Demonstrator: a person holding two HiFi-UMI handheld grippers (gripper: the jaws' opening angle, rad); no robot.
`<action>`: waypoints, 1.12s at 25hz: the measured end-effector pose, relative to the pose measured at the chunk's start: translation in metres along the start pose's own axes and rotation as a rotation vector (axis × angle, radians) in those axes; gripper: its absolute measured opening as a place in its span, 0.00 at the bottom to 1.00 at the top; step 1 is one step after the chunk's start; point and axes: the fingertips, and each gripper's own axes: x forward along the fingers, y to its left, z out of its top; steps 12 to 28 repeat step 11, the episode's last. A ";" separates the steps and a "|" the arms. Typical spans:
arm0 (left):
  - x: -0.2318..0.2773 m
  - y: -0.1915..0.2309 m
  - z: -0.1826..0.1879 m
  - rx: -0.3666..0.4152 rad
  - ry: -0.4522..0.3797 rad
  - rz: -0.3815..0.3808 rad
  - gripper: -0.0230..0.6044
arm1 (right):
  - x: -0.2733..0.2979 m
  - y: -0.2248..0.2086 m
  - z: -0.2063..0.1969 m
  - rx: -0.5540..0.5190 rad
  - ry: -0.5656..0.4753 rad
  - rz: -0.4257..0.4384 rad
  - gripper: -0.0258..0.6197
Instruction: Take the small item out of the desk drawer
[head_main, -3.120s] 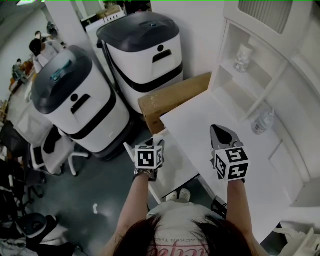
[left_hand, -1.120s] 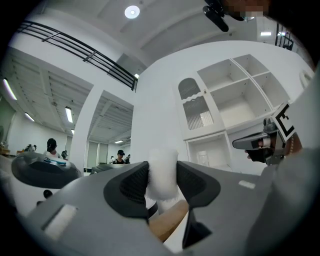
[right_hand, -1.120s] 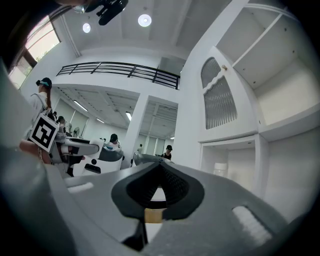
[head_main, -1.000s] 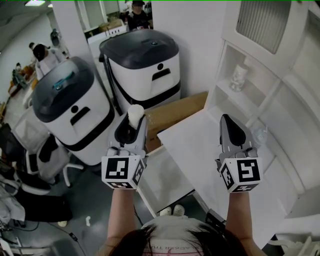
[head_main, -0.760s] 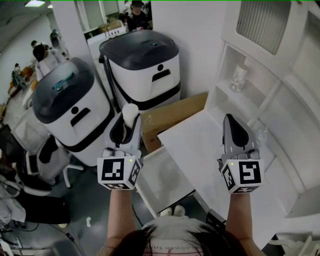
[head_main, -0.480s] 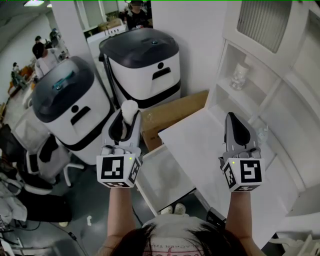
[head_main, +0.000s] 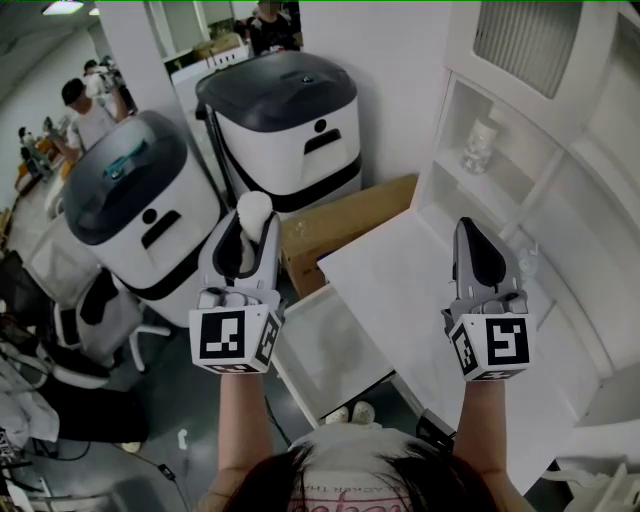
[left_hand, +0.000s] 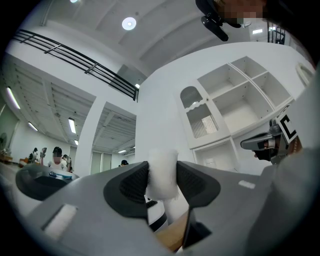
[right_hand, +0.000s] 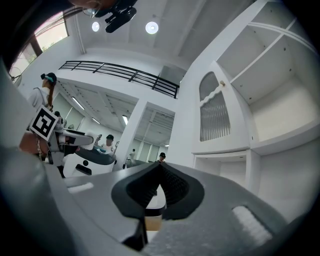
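Note:
My left gripper is raised above the open desk drawer and is shut on a small white soft item. In the left gripper view that white item sits pinched between the two dark pads, sticking out above them. My right gripper is held up over the white desk, its jaws shut with nothing between them. In the right gripper view its pads meet at the tip. Both grippers point up and away from me.
Two large white machines with dark lids stand behind the drawer. A cardboard box lies between them and the desk. White shelves with small glass items rise at the right. Office chairs and several people are at the far left.
The left gripper, down in the drawer three seconds ago, now holds the white item raised. Over the last second it drifted slightly left and up; the right gripper edged right.

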 end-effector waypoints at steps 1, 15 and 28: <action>0.000 0.000 0.001 0.001 -0.002 0.001 0.34 | 0.000 0.000 0.001 -0.001 -0.002 0.000 0.04; -0.002 -0.006 0.010 0.034 -0.021 0.010 0.34 | -0.003 -0.001 0.008 -0.012 -0.031 0.002 0.04; -0.002 -0.006 0.010 0.034 -0.021 0.010 0.34 | -0.003 -0.001 0.008 -0.012 -0.031 0.002 0.04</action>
